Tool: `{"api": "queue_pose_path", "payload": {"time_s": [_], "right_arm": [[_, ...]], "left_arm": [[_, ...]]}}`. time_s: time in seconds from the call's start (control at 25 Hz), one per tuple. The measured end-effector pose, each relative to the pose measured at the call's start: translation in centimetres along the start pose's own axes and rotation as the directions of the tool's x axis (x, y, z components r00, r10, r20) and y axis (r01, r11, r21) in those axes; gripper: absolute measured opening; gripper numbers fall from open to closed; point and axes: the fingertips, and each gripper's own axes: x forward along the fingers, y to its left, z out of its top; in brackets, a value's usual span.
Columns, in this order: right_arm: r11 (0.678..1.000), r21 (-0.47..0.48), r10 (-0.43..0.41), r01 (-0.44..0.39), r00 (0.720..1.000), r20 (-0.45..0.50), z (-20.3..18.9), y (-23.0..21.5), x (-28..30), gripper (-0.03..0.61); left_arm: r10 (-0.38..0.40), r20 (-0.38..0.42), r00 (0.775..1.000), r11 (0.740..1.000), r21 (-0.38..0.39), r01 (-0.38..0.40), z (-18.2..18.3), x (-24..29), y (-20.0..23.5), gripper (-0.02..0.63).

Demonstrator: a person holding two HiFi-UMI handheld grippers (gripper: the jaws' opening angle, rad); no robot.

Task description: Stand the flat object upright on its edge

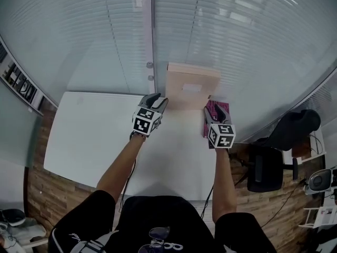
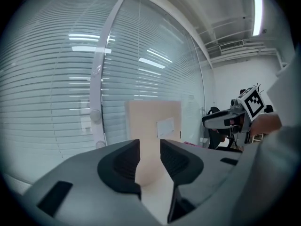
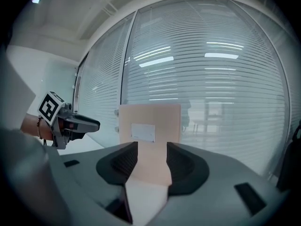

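A flat tan cardboard box with a white label stands upright on its edge at the back of the white table, against the glass wall. My left gripper is at the box's lower left corner, and its jaws stand apart with nothing between them; the box shows beyond the gap. My right gripper is by the box's lower right side, open and empty, facing the box. Neither gripper touches the box.
A pink flat item lies on the table under the right gripper. A black office chair stands off the table's right edge. The glass wall with blinds closes the back. Wooden floor surrounds the table.
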Motion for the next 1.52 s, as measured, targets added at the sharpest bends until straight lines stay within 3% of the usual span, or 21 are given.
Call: {"api": "queue_pose_path", "payload": {"time_s": [0.4,0.8,1.2,1.52], "right_arm": [[0.999,-0.030,-0.016,0.016,1.000,0.004,-0.5,3.1,-3.2,0.117],[0.999,-0.041,-0.005,0.006,1.000,0.017,-0.6,6.5,-6.0,0.055],[0.999,-0.001,0.032,-0.032,0.998,0.063,0.1,9.4,-7.3,0.026],[0.998,0.034,0.045,-0.047,0.997,0.055,-1.2,9.8,-7.3,0.023]], "left_arm": [[-0.005,0.038,0.999,0.997,-0.081,0.009,-0.9,-4.1,-1.3,0.096],[-0.005,0.069,0.998,0.994,-0.104,0.012,-1.3,-7.6,-1.2,0.035],[-0.028,0.122,0.992,0.986,-0.159,0.048,-1.0,-9.9,-1.9,0.021],[-0.078,0.108,0.991,0.988,-0.127,0.092,-2.1,-9.5,-3.6,0.021]]}}
